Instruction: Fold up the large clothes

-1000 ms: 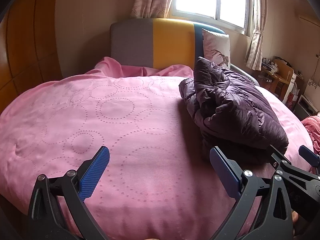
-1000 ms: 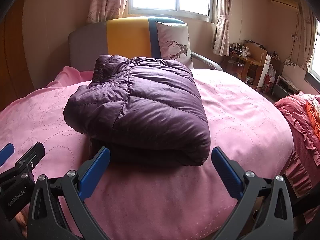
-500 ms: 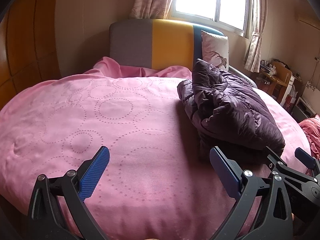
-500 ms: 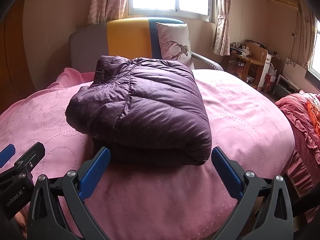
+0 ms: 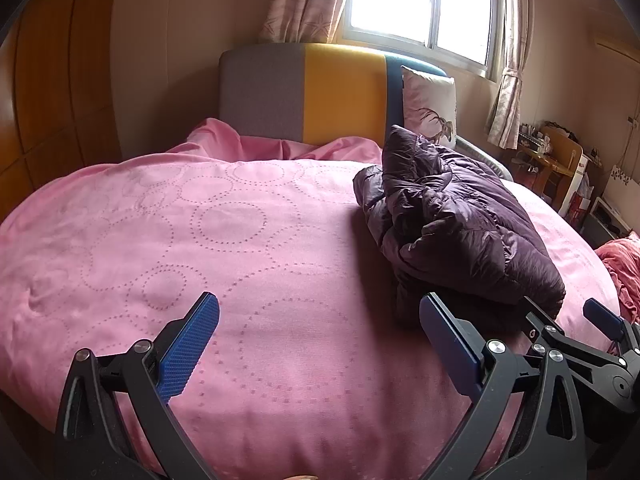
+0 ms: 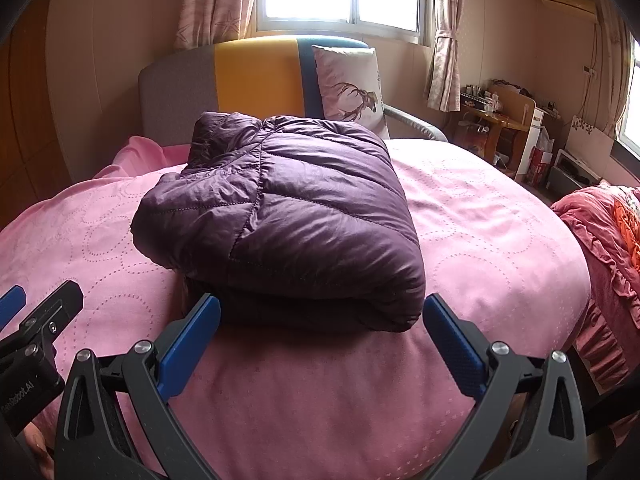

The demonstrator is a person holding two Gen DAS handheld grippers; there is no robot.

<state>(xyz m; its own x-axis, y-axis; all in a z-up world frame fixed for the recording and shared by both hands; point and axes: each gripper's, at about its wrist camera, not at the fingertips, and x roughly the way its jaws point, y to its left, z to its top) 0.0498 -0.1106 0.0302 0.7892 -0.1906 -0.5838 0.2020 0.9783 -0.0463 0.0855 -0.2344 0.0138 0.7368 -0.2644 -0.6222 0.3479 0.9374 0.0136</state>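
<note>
Resting: puffy quilted purple jacket (image 6: 288,216), folded, on pink bedspread (image 6: 480,216)

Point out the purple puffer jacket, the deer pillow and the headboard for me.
purple puffer jacket (image 6: 304,216): right wrist view, quilted top of the folded bundle.
deer pillow (image 6: 348,84): right wrist view, printed front face.
headboard (image 5: 340,92): left wrist view, yellow middle panel.

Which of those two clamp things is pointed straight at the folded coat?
The right gripper: the folded purple puffer jacket sits between its open blue fingers. The left gripper faces bare pink bedspread, jacket off to its right.
</note>
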